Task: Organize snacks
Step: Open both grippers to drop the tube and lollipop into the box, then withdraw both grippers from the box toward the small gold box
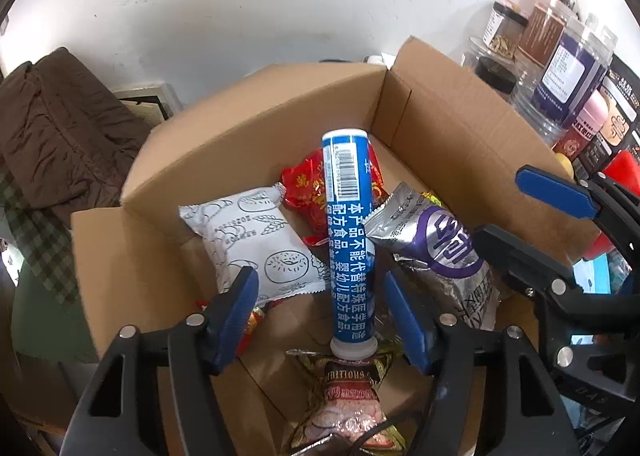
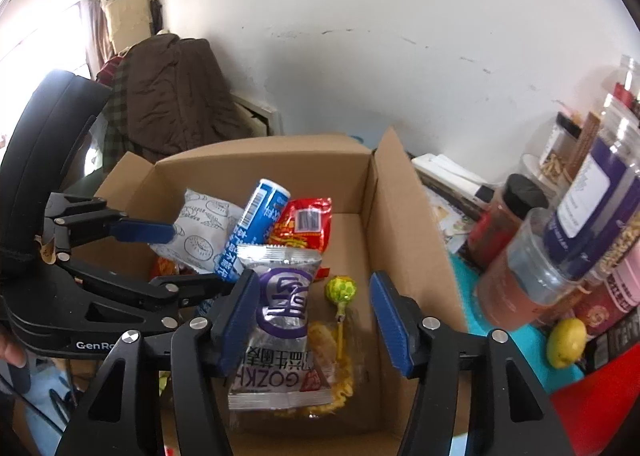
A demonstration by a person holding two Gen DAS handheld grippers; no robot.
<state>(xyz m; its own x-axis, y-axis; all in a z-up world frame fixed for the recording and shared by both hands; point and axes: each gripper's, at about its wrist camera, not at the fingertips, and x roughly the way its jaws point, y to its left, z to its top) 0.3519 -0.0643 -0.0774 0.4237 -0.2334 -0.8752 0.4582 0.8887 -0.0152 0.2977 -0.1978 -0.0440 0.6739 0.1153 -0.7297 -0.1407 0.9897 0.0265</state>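
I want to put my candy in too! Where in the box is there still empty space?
The bare floor of the cardboard box lies along its right wall, beside the green lollipop and behind it next to the red packet. The left and middle are crowded: white bun pack, blue tube and silver pouch pile together.

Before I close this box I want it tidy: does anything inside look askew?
Yes. The blue tube is not lying flat like the packets: it stands propped at a slant between the white packet and the silver packet, its top end up near the rim of the cardboard box. Nothing looks spilled or torn.
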